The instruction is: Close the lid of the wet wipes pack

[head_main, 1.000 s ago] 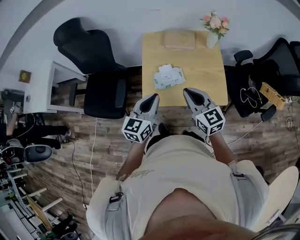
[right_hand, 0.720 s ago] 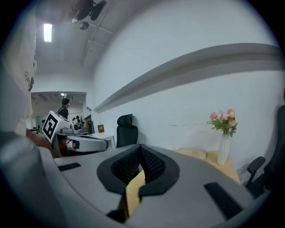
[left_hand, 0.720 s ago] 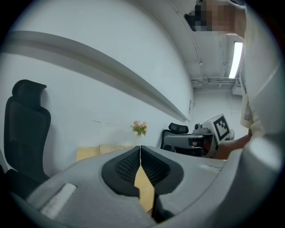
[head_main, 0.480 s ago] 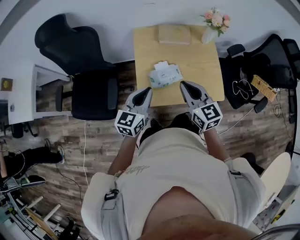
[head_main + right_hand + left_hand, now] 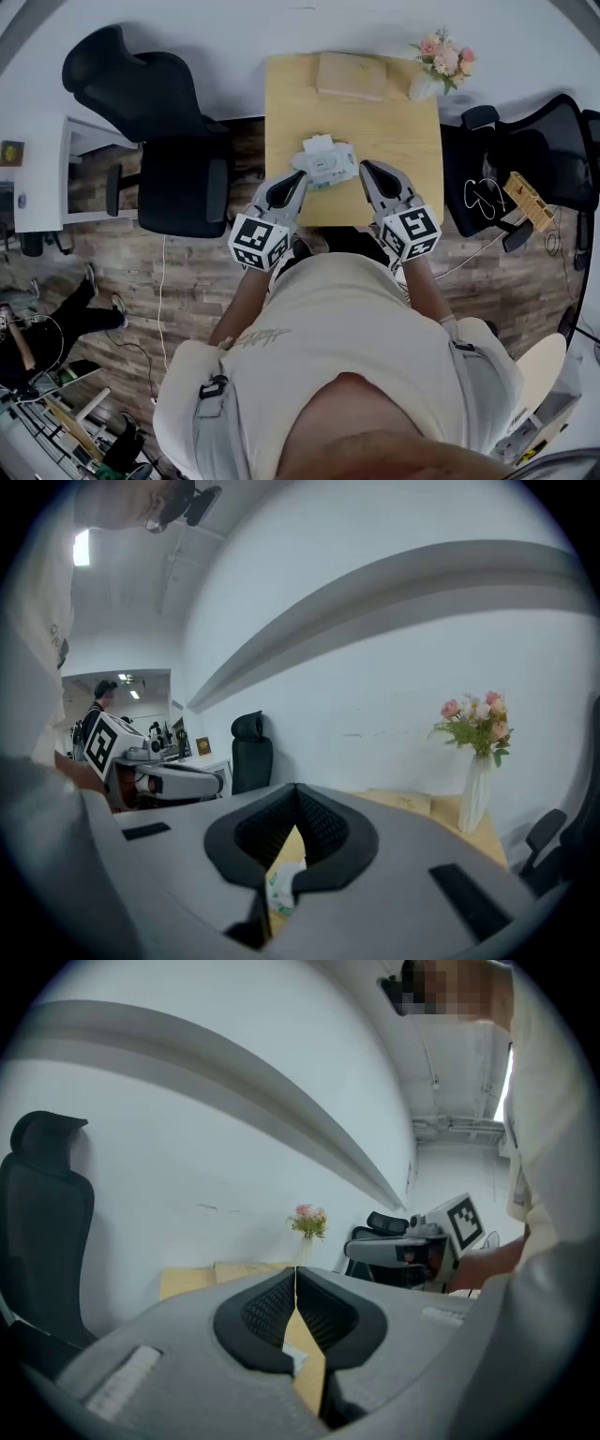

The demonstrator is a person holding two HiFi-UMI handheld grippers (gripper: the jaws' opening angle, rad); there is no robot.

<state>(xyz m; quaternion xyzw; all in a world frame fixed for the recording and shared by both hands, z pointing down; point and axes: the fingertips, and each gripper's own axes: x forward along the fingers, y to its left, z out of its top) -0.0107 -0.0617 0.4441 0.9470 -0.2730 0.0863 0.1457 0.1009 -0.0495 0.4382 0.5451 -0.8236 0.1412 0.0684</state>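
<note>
The wet wipes pack (image 5: 325, 160), white with green print, lies on the wooden table (image 5: 394, 131) near its front edge; its white lid stands raised on top. My left gripper (image 5: 296, 178) is shut and empty, its tip just short of the pack's left front corner. The right gripper (image 5: 367, 170), also shut and empty, points at the pack's right side with a small gap. A sliver of the pack (image 5: 278, 890) peeks below the shut jaws in the right gripper view, and a white corner of the pack (image 5: 296, 1361) shows in the left gripper view.
A flat cardboard box (image 5: 351, 76) lies at the table's far edge, next to a white vase of flowers (image 5: 433, 67). Black office chairs stand left (image 5: 178, 178) and right (image 5: 525, 155) of the table. A white desk (image 5: 42, 169) is at far left. Wood floor runs below.
Both grippers have come forward to the table's front edge and now sit close on either side of the pack. The jaws stayed shut.
</note>
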